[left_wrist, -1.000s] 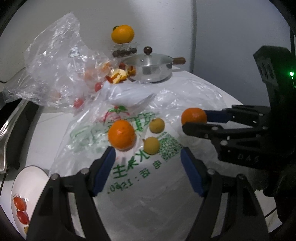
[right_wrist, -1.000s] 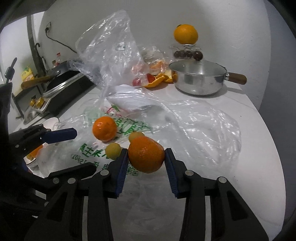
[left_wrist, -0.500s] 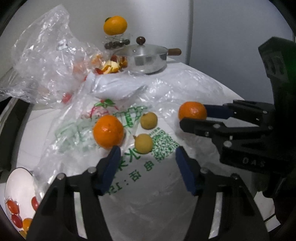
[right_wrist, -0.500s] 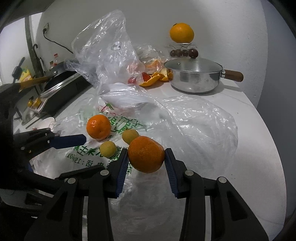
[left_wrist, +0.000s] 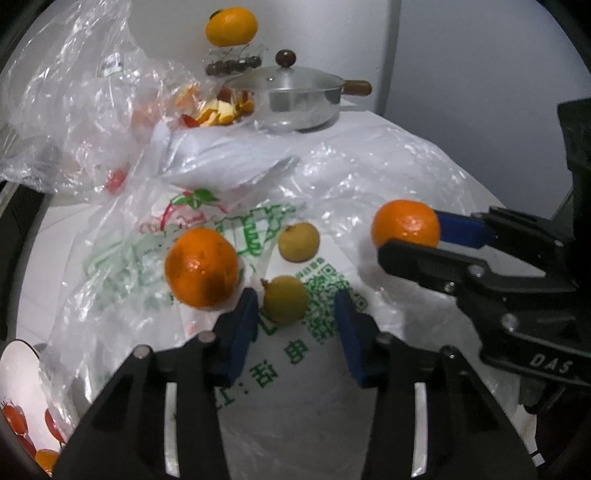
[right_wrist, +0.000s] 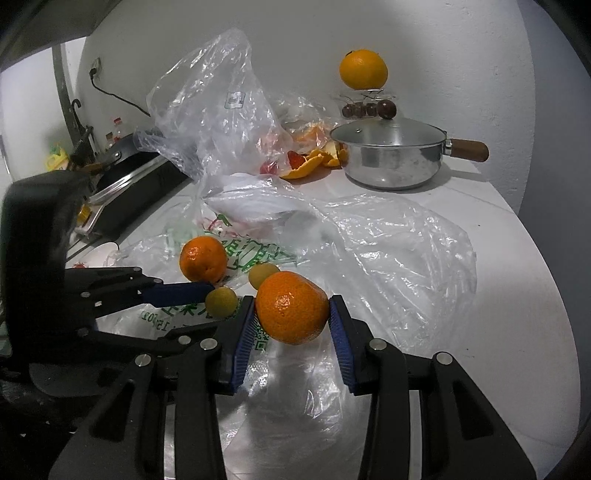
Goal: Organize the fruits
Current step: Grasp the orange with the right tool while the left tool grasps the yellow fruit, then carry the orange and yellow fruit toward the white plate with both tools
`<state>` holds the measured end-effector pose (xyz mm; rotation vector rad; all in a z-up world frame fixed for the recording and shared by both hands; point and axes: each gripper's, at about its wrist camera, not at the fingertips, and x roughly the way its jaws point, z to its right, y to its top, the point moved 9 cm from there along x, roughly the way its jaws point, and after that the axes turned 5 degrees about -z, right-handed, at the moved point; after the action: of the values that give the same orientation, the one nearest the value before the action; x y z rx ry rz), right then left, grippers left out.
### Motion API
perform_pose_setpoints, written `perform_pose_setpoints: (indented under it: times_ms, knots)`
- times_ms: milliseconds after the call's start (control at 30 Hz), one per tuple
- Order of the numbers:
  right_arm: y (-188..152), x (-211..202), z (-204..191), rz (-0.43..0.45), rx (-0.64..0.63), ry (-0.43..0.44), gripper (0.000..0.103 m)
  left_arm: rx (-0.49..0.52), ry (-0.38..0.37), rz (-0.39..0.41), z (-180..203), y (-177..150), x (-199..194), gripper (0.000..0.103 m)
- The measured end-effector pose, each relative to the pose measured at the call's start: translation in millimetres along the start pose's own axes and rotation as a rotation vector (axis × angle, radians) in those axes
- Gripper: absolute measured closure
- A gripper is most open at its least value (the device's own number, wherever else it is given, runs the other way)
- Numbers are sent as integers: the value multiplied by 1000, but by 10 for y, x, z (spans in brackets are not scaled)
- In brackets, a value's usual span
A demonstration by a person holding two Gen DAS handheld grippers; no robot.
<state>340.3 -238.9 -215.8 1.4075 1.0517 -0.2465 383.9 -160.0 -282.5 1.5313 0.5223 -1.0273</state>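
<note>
My right gripper (right_wrist: pixel 291 314) is shut on a tangerine (right_wrist: pixel 291 312), held just above the plastic bags; the tangerine also shows in the left wrist view (left_wrist: pixel 405 224). My left gripper (left_wrist: pixel 293 308) is open, its blue pads on either side of a small yellow fruit (left_wrist: pixel 285 299) lying on a printed plastic bag (left_wrist: pixel 229 236). A second small yellow fruit (left_wrist: pixel 298 242) lies just beyond it. A loose tangerine (left_wrist: pixel 201 266) sits left of the left gripper's finger. In the right wrist view the left gripper (right_wrist: pixel 173 291) reaches in beside the yellow fruits (right_wrist: pixel 221 301).
A lidded steel saucepan (left_wrist: pixel 295 101) stands at the back with orange peels (left_wrist: pixel 225 110) beside it. A big orange (left_wrist: pixel 231 26) sits on a stand above dark fruits. A clear bag with fruit (left_wrist: pixel 74 110) stands back left. A white bowl with cherry tomatoes (left_wrist: pixel 22 417) is front left.
My left gripper has moved forward and narrowed around the near yellow fruit. My right gripper keeps hold of its tangerine and has hardly moved.
</note>
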Motion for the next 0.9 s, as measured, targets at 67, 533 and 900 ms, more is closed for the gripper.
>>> perform_pose_setpoints:
  times_ms: [67, 533, 900]
  knots:
    - [2, 0, 1, 2, 1, 1, 61, -5, -11, -1, -5, 4, 27, 64]
    - [5, -1, 12, -1, 5, -8, 61, -1, -54, 31, 69, -29, -154, 78]
    - [-11, -6, -50, -25, -31, -52, 61, -25, -61, 92, 14, -94, -527, 78]
